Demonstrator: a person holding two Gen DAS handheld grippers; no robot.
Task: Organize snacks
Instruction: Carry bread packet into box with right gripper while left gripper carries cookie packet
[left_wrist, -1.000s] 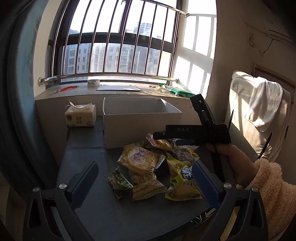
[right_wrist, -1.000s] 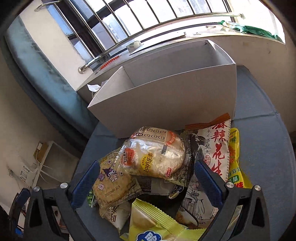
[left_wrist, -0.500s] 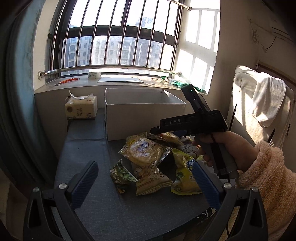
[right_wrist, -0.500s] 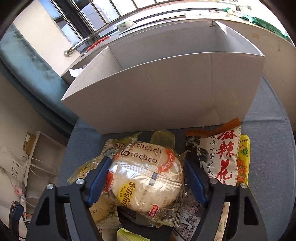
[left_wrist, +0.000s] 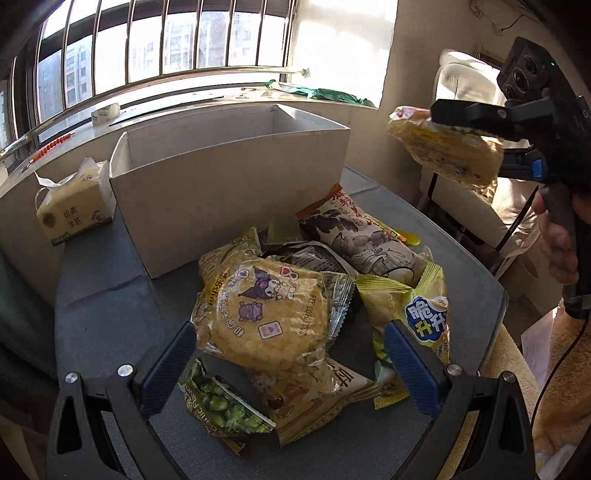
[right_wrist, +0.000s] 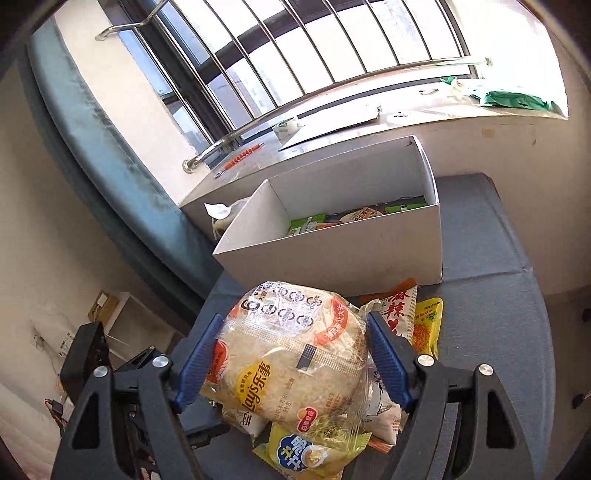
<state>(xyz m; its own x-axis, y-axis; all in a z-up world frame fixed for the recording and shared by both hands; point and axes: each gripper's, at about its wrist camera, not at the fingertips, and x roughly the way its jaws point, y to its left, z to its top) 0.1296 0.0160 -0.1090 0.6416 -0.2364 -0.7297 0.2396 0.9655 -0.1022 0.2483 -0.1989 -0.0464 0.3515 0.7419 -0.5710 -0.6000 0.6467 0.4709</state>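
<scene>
Right gripper (right_wrist: 293, 363) now clamped on a round rice-cracker pack (right_wrist: 291, 354), blue pads pressing both sides, where a second ago the jaws stood wide over the pile. Pack lifted clear of the heap and, seen from the left wrist view (left_wrist: 447, 147), hanging in the air to the right of the white cardboard box (left_wrist: 236, 199), not yet over it. Left gripper (left_wrist: 291, 373) open, nothing between its pads, brought down close above the remaining snacks, framing a yellow cartoon-printed pack (left_wrist: 266, 317) that sits on top of the pile on the grey desk (left_wrist: 99, 302). Box already holding a few packets. Probably one snack on its way to the box, and the next pick lined up.
</scene>
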